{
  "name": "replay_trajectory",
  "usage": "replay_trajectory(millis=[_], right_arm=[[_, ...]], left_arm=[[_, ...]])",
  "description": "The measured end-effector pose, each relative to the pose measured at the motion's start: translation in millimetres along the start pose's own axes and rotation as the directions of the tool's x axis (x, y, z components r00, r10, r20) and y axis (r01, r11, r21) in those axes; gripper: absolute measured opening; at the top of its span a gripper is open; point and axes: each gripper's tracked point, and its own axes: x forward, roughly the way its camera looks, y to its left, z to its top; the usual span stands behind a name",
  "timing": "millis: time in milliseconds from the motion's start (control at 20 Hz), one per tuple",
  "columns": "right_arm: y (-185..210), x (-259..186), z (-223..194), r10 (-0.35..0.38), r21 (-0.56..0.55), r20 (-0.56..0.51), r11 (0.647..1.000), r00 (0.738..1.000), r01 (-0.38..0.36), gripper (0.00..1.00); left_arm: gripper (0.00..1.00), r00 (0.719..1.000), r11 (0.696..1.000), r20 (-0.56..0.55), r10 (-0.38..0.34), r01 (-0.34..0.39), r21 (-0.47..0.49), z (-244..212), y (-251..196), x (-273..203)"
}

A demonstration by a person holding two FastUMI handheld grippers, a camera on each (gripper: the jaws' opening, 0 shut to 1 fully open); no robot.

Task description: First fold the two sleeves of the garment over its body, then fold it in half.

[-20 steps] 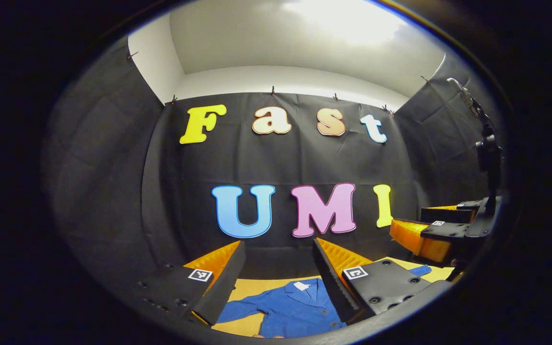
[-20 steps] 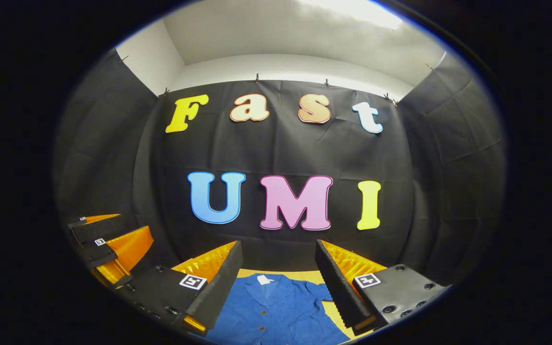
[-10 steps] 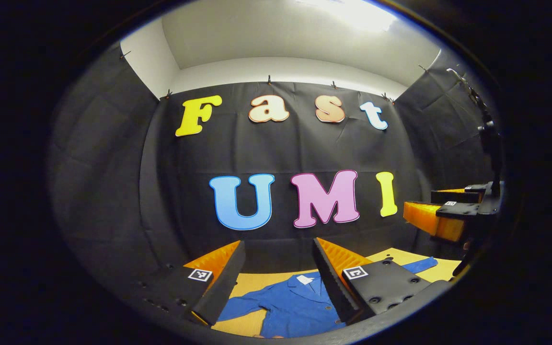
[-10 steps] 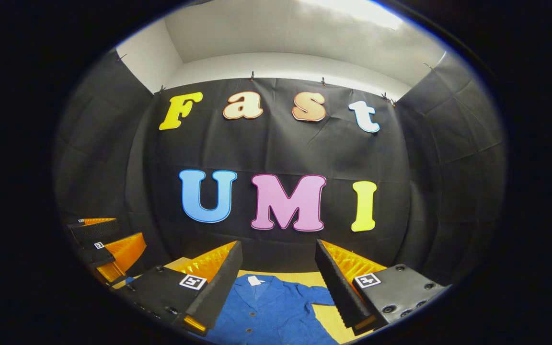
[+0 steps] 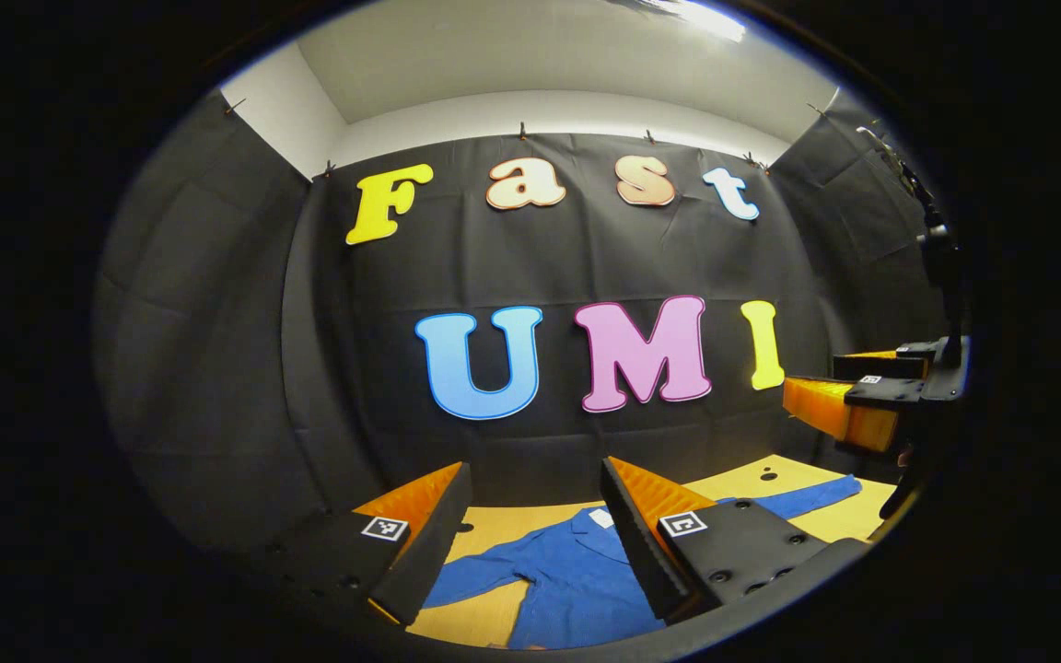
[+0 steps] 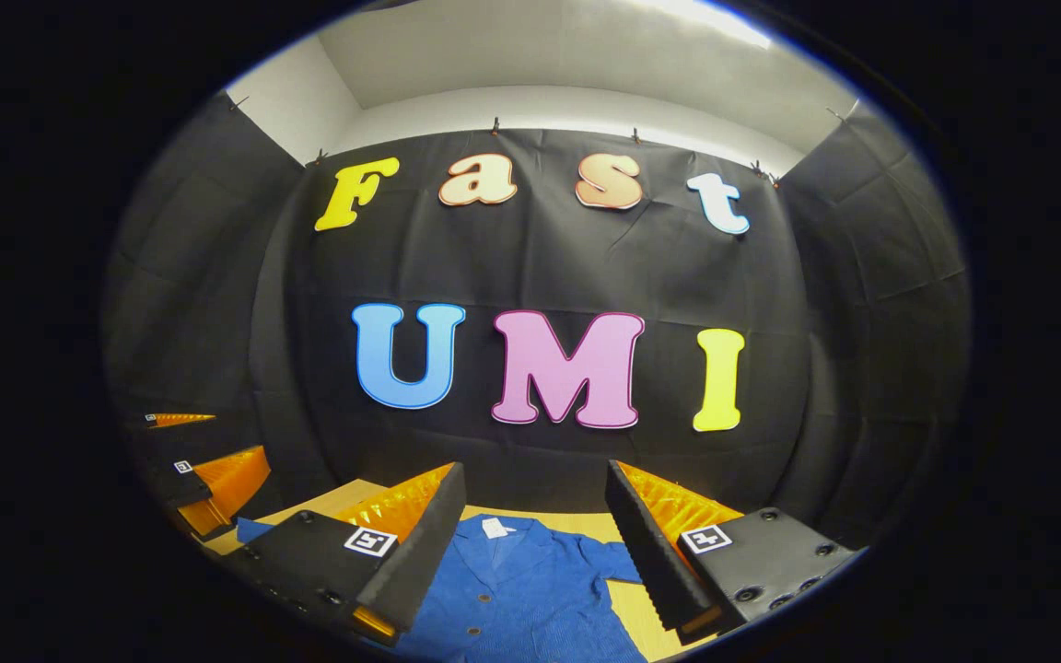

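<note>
Left gripper view: one blue garment, two claws.

Blue button-up collared shirt lies flat and unfolded along the bottom of the frame, sleeves spread out to both sides.

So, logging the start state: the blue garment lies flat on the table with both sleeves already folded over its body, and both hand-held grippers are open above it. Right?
Not quite. The sleeves are not folded: in the left gripper view the blue garment has both sleeves spread outward on the table. The rest holds: the left hand-held gripper and the right hand-held gripper are open above it.
</note>
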Motion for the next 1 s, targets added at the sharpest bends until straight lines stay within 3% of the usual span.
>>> replay_trajectory(millis=[200, 250, 400, 450, 500, 700, 750, 800, 850, 950, 1000], right_arm=[[-7, 7, -3, 0.005, -0.001, 0.001, 1.000, 1.000, -0.005, 1.00], [-10, 8, -5, 0.000, 0.000, -0.004, 1.000, 1.000, 0.000, 0.95], [-22, 12, -14, -0.019, 0.006, -0.028, 1.000, 0.999, 0.019, 0.97], [-26, 13, -17, -0.026, 0.008, -0.033, 1.000, 0.999, 0.027, 0.90], [-30, 15, -20, -0.035, 0.010, -0.039, 0.999, 0.999, 0.036, 1.00], [-48, 21, -35, -0.069, 0.010, -0.068, 0.998, 0.995, 0.070, 0.90], [-53, 24, -38, -0.078, 0.000, -0.073, 0.997, 0.994, 0.079, 0.97], [-56, 30, -43, -0.086, -0.010, -0.083, 0.996, 0.993, 0.085, 0.97], [-58, 37, -48, -0.089, -0.018, -0.089, 0.996, 0.992, 0.087, 0.90], [-72, 50, -65, -0.118, -0.013, -0.122, 0.993, 0.985, 0.117, 0.90], [-80, 57, -75, -0.136, 0.004, -0.147, 0.990, 0.980, 0.139, 0.96]], left_arm=[[0.81, 0.999, 1.000, -0.026, 0.020, -0.020, -0.018, -10, 0, 12], [0.81, 0.999, 0.999, -0.036, 0.022, -0.023, -0.024, -13, -1, 14], [0.82, 0.999, 0.999, -0.045, 0.018, -0.020, -0.033, -16, -4, 18], [0.82, 0.999, 0.999, -0.046, 0.016, -0.017, -0.031, -17, -5, 20], [0.82, 0.999, 0.999, -0.048, 0.015, -0.016, -0.028, -17, -6, 20], [0.82, 0.998, 1.000, -0.057, 0.010, -0.011, -0.027, -20, -10, 26], [0.82, 0.998, 1.000, -0.057, 0.003, -0.005, -0.025, -20, -14, 26], [0.82, 0.998, 1.000, -0.055, -0.003, 0.002, -0.021, -20, -17, 27], [0.82, 0.998, 1.000, -0.056, -0.009, 0.008, -0.017, -20, -20, 30], [0.82, 0.998, 1.000, -0.063, -0.022, 0.021, -0.008, -22, -27, 35], [0.81, 0.998, 1.000, -0.064, -0.027, 0.027, -0.003, -22, -29, 36]])
